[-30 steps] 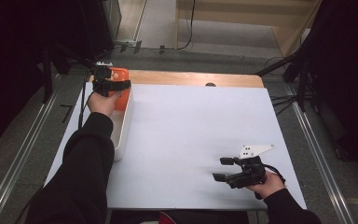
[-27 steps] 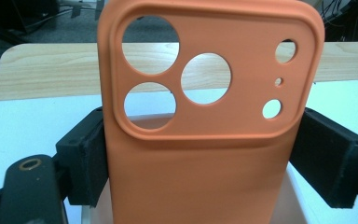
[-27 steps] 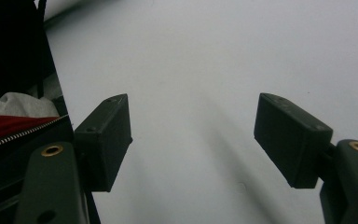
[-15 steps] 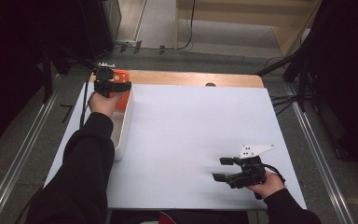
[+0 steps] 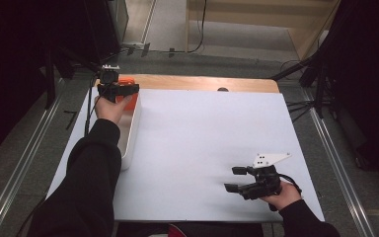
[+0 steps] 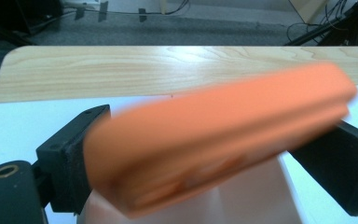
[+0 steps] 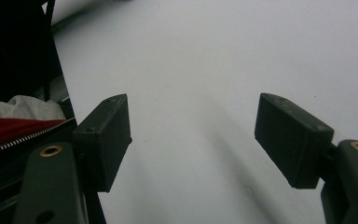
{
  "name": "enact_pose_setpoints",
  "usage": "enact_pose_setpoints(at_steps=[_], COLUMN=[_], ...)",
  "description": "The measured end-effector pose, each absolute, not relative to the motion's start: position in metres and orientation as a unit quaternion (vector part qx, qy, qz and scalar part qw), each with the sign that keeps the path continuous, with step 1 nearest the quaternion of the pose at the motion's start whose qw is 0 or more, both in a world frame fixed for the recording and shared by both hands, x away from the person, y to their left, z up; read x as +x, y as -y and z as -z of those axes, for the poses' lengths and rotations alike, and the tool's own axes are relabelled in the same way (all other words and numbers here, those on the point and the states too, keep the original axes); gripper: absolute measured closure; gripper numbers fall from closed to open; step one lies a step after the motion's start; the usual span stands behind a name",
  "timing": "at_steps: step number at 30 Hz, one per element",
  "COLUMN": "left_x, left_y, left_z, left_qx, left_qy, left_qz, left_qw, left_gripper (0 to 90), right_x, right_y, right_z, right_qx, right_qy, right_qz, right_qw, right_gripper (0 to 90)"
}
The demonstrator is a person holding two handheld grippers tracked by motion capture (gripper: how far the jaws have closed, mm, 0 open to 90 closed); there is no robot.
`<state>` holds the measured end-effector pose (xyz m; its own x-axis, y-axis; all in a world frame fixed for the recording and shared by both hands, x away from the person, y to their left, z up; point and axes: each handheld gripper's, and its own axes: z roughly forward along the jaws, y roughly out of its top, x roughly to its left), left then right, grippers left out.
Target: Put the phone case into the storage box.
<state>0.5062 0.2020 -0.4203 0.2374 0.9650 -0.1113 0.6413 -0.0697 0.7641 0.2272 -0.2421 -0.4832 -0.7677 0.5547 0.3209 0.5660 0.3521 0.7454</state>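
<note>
Left gripper [image 5: 128,90] sits at the far left of the table [image 5: 202,143], over the far end of a white bin [image 5: 130,133]. An orange block [image 6: 219,135] lies between its jaws, tilted and blurred in the left gripper view. Jaws have just been opening; the left pad seems to touch the block, the right one stands just off it, so the grip reads as loosened. From above, the block shows as an orange patch under the gripper, at the bin's far end.

Right gripper [image 5: 236,178] rests low over the near right part of the table, well apart from the bin. Jaws stand wide with nothing between them, bare white surface beneath.
</note>
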Motion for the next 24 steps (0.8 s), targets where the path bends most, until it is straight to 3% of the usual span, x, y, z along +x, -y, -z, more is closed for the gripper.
enact_pose_setpoints(at_steps=[24], left_x=[0.517], left_y=[-0.215], left_z=[0.412], left_qx=[0.698], left_qy=[-0.580], left_qz=[-0.211], left_qw=[0.364], left_gripper=[7.4], right_x=[0.227], right_y=[0.242], right_z=[0.484], right_qx=[-0.340], right_qy=[0.821], right_qz=[0.459], right_qw=[0.008], right_gripper=[25.9])
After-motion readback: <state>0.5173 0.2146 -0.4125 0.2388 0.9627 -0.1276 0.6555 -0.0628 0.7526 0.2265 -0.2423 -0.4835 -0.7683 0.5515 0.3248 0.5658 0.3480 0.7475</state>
